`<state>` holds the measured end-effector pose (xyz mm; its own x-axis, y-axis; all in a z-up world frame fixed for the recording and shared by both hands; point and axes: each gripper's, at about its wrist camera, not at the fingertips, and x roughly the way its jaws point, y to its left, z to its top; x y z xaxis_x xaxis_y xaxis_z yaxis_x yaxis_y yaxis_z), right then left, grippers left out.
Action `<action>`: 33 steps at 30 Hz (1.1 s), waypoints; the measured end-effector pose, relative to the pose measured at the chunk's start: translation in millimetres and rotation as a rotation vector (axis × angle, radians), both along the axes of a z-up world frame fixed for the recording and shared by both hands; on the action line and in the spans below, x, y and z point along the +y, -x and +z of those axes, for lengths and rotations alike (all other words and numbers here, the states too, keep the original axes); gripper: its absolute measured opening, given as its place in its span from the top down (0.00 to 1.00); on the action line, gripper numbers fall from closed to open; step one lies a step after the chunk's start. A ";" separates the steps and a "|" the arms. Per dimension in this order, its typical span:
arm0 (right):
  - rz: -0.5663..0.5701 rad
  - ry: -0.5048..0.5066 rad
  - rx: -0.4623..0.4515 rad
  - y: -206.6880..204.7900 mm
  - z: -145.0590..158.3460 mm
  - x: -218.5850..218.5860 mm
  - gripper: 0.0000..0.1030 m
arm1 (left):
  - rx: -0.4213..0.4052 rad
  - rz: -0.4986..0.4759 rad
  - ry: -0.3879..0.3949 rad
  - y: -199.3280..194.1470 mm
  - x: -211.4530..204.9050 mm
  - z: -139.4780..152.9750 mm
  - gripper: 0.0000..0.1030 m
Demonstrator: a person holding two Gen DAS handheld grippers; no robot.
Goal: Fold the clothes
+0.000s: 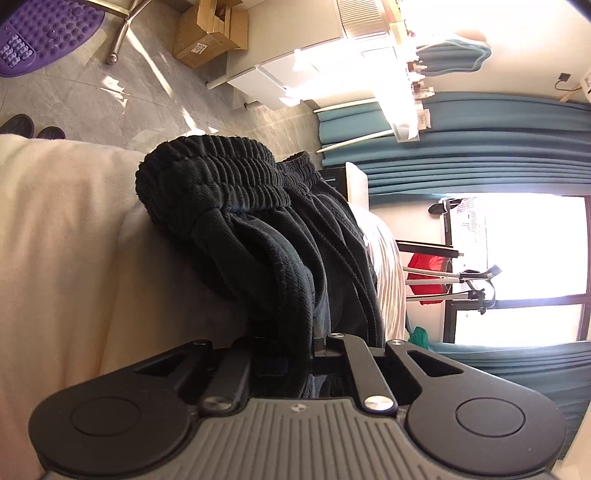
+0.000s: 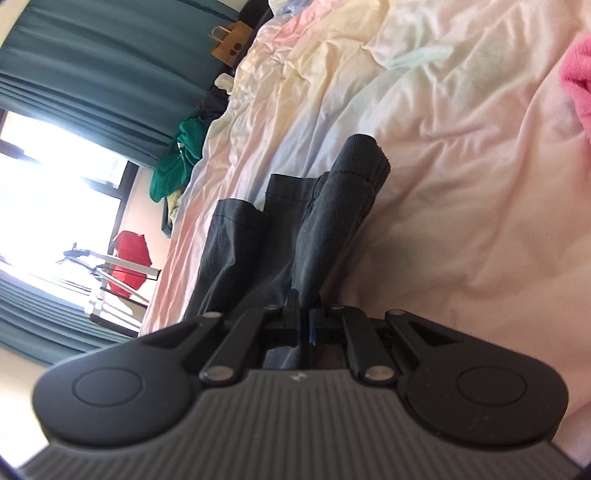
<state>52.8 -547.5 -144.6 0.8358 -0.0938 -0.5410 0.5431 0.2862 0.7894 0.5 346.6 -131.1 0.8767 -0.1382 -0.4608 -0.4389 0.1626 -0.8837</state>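
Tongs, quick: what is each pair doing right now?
Left tongs: closed on the black pants.
Right tongs: closed on the same pants.

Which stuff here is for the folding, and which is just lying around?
For the folding:
black pants
left gripper, clamped on them
right gripper, clamped on them
bed sheet

Just lying around:
cardboard box
paper bag
green cloth
pink cloth

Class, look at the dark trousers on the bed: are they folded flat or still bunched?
Bunched, not flat: the dark trousers hang in gathered folds, waistband crumpled, clamped by the left tongs; the right tongs pinch the leg ends.
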 end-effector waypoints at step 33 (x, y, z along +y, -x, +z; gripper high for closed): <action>0.156 0.321 0.242 -416.6 -6.9 -22.3 0.93 | 0.255 -0.116 -0.394 -519.8 -64.0 47.1 0.92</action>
